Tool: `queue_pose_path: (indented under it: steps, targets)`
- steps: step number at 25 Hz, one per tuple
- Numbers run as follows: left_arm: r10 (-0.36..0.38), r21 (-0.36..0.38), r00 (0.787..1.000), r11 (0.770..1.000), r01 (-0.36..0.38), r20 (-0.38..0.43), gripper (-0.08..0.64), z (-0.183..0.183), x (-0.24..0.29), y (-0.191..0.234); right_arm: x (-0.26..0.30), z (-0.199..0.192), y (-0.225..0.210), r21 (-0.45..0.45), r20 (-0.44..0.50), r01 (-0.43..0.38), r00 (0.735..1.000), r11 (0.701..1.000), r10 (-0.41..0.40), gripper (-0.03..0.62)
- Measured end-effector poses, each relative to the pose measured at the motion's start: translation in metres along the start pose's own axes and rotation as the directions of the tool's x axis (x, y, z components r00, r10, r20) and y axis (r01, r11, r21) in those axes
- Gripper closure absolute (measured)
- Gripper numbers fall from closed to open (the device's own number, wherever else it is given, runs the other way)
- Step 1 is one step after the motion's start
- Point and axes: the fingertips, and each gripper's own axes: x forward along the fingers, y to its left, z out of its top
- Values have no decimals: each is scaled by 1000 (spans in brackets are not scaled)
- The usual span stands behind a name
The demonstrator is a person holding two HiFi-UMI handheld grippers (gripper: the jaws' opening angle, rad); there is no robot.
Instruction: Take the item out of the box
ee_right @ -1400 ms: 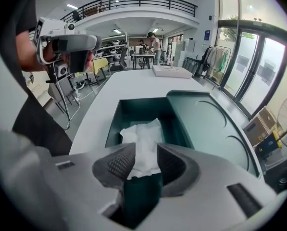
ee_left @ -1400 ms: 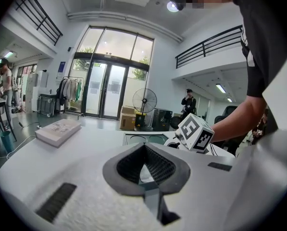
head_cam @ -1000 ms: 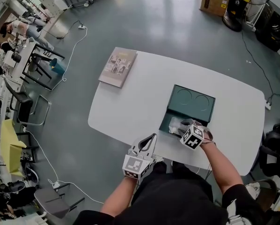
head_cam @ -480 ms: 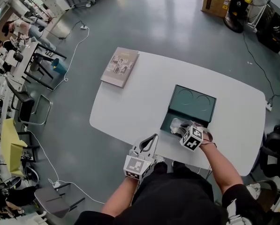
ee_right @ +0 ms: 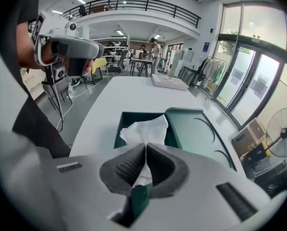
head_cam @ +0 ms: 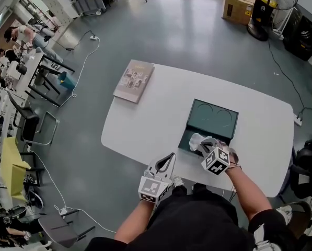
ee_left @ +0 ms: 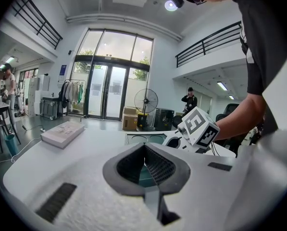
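A dark green box [head_cam: 189, 141] lies open near the table's front edge, its lid [head_cam: 215, 117] folded flat behind it. My right gripper [head_cam: 203, 145] hangs just above the box. Its jaws have just been closing, and they are shut on a crumpled white paper [head_cam: 196, 139]. In the right gripper view the paper [ee_right: 146, 127] sticks up out of the pinched pads, with the box [ee_right: 120, 131] below. My left gripper [head_cam: 170, 157] rests at the table's front edge, left of the box, with its pads [ee_left: 150, 162] together and nothing between them.
A book [head_cam: 134, 81] lies at the far left corner of the white table [head_cam: 161, 114]. The left gripper view also shows the book [ee_left: 62, 133] and the right gripper's marker cube [ee_left: 199, 126]. Desks, chairs and people stand at the far left of the room.
My right gripper's jaws have closed on the white paper and risen a little, drawing it up from the box. The left gripper has stayed put.
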Motion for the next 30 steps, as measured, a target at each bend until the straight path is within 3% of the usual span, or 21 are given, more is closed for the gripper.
queue_pose_path:
  steps: [7, 13, 20, 30]
  targets:
    - [-19, 51, 1000, 999, 19, -1, 548, 10, 4, -8, -46, 31, -16, 99, 133, 64, 988, 993, -77, 574]
    - [-35, 84, 999, 996, 32, 28, 548, 28, 12, -16, -98, 59, -36, 199, 294, 144, 935, 969, -199, 574]
    - [-43, 96, 997, 995, 38, 56, 548, 46, 15, -17, -160, 89, -50, 341, 462, 213, 810, 916, -361, 574]
    - [-52, 146, 989, 989, 31, 140, 548, 90, 25, -14, -246, 91, -70, 481, 554, 303, 622, 823, -553, 575]
